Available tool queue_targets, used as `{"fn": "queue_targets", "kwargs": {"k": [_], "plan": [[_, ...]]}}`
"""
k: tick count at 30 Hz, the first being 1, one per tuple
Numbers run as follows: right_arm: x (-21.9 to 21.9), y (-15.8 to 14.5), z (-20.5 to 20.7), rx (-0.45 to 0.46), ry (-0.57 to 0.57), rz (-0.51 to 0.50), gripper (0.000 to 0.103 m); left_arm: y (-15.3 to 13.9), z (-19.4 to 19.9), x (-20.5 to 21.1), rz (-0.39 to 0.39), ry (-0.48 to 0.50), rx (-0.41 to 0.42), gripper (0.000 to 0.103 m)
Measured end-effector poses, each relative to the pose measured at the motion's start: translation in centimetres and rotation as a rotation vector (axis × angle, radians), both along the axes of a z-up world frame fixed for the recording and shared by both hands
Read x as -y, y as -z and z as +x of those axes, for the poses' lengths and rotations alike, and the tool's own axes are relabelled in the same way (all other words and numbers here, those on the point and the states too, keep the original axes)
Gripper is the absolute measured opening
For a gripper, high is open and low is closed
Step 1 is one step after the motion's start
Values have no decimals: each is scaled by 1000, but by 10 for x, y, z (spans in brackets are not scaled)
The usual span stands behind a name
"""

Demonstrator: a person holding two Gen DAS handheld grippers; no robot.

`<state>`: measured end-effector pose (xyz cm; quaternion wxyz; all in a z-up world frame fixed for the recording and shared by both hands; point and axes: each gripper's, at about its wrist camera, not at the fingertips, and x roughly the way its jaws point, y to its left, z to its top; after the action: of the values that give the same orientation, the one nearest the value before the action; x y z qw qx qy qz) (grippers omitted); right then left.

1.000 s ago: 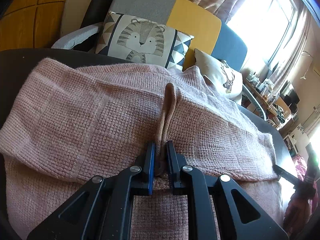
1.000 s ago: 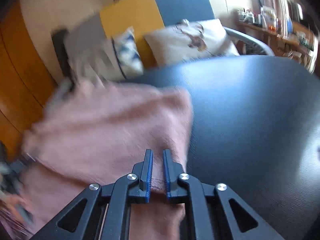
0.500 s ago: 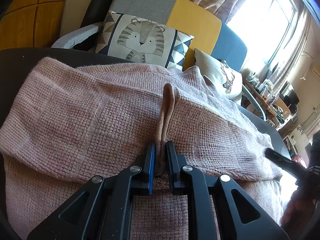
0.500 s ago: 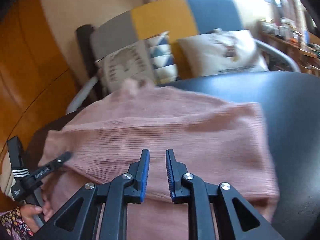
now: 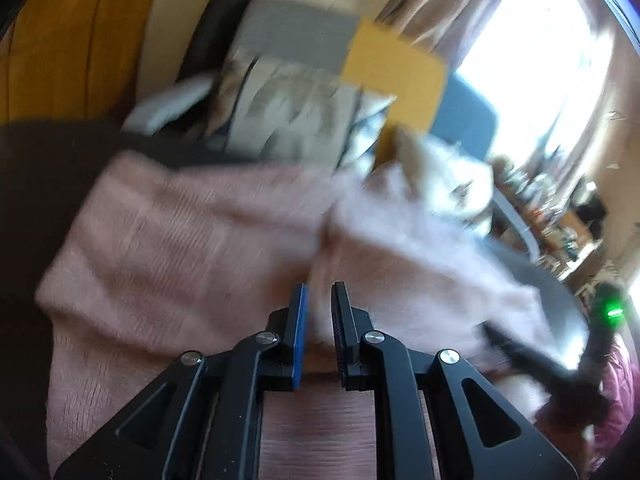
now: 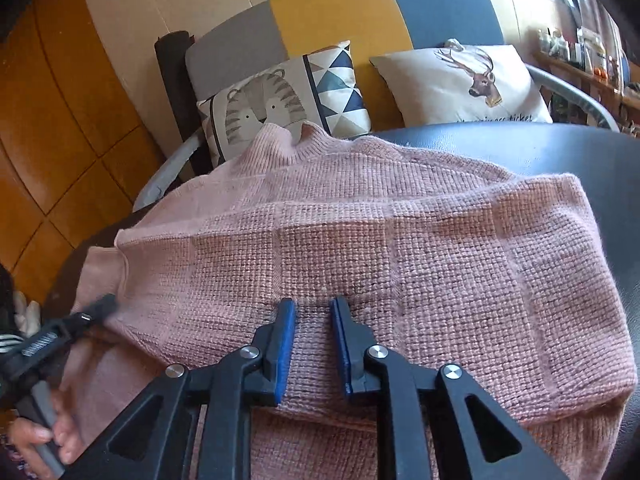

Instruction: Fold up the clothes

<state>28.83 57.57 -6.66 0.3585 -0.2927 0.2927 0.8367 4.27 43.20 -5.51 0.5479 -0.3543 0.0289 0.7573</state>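
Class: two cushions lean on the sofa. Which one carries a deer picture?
The plain white cushion on the right, before the blue backrest; the other cushion shows a tiger and triangles.

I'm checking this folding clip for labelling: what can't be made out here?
- Left wrist view: motion blur hides whether the left gripper pinches the pink knitted sweater.
- Right wrist view: the sweater's near hem is covered by the right gripper.
- Right wrist view: shelf clutter, too small.
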Motion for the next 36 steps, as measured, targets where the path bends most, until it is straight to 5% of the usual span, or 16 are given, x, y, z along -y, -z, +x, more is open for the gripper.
{"fn": "queue_targets", "kwargs": {"k": [4, 10, 14, 21, 27, 36], "plan": [[3, -2, -3, 21, 2, 19, 17, -10, 29, -46, -71, 132, -127, 14], [3, -2, -2, 14, -3, 23, 17, 29, 13, -91, -201, 136, -142, 15], [2, -1, -1, 1, -3, 13, 17, 34, -1, -85, -151, 141, -58, 16], [-20, -19, -9, -53, -122, -61, 23, 36, 2, -83, -130, 131, -93, 16], [-100, -41, -44, -58, -62, -59, 27, 36, -4, -77, -94, 132, -53, 16], [-178, -26, -123, 90, -130, -65, 29, 39, -9, -73, -55, 134, -21, 16]]}}
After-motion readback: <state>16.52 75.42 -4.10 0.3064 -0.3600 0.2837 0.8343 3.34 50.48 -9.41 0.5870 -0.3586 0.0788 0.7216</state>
